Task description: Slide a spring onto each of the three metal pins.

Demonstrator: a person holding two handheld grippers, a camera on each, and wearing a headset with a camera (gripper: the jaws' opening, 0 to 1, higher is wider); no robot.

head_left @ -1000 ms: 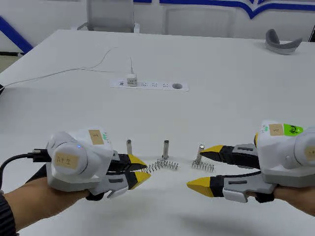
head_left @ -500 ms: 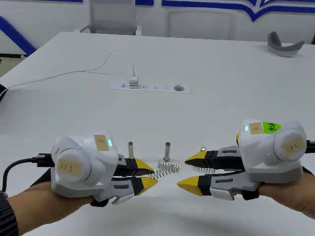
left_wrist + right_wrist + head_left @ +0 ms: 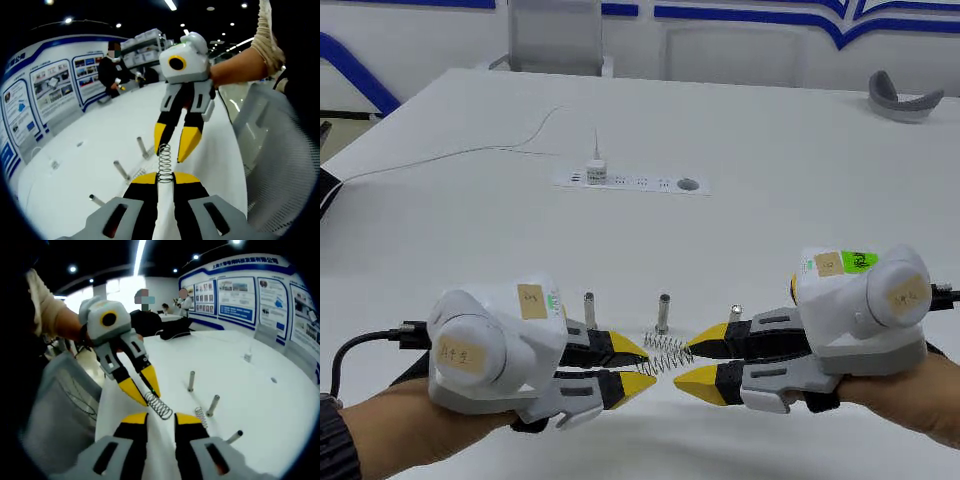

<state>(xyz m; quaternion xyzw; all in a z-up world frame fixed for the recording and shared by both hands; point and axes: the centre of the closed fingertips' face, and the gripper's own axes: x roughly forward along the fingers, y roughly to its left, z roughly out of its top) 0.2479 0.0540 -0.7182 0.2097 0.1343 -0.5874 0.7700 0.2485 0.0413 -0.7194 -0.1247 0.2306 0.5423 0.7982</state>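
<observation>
The left tool [image 3: 652,366] is clamped on one end of a spring [image 3: 665,352], holding it just in front of the middle pin [image 3: 663,312] on the desk [image 3: 770,200]. The right tool [image 3: 682,362] is open, with its jaws either side of the spring's other end. A second spring [image 3: 200,416] lies close to the middle pin. The left pin [image 3: 589,309] and right pin [image 3: 735,314] flank it.
</observation>
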